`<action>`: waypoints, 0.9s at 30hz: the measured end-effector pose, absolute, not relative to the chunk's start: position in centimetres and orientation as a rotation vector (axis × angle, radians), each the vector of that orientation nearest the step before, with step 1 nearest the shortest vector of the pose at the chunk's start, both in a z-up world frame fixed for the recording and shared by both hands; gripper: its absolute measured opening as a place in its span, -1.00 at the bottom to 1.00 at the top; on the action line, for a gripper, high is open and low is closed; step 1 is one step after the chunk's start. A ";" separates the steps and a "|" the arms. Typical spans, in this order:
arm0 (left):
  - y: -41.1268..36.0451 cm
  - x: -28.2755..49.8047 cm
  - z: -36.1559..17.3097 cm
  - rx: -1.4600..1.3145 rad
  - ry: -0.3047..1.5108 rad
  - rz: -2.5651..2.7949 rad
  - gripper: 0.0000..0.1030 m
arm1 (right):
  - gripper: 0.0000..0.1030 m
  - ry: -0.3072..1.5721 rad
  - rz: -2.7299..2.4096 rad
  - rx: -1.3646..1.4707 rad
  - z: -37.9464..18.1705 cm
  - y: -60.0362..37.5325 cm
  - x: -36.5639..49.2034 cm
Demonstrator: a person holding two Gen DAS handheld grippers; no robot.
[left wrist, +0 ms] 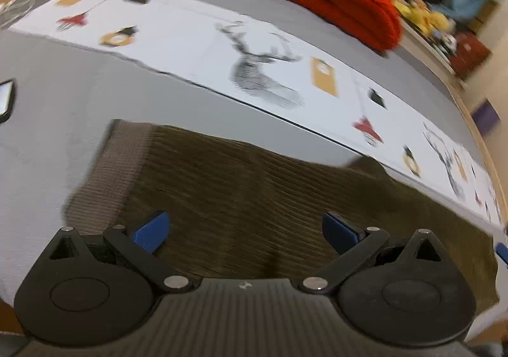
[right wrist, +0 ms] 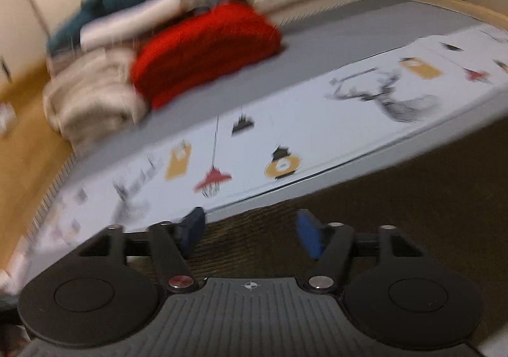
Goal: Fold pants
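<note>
Grey bedding (left wrist: 47, 141) with a white printed runner (left wrist: 197, 39) across it is seen under both cameras. On it, just below the runner, the brown ribbed pants (left wrist: 254, 185) are spread flat, with their long axis parallel to the runner. The left gripper (left wrist: 244, 230) is held over the cuffed end, wide open, with nothing between its jaws. The right gripper (right wrist: 250, 233) is held open and empty over the other end. Each end lies directly ahead of its own gripper, so neither seems nearer.
</note>
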State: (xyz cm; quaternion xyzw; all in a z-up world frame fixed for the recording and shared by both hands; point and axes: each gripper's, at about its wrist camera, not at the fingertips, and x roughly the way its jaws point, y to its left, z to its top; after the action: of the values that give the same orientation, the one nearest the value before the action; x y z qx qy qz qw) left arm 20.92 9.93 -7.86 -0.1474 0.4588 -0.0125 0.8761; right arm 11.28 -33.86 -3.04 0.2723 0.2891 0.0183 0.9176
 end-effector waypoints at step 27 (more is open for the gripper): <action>-5.1 13.5 -9.8 -0.067 0.920 -0.081 0.99 | 0.52 0.491 -0.176 0.567 -7.2 -45.9 -5.7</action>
State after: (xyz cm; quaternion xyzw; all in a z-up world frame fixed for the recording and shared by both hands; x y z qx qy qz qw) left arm 13.48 -5.09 -9.84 -0.0321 0.4438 -0.0390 0.8947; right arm -5.69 -45.90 -7.25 0.2766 0.2396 -0.0859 0.9267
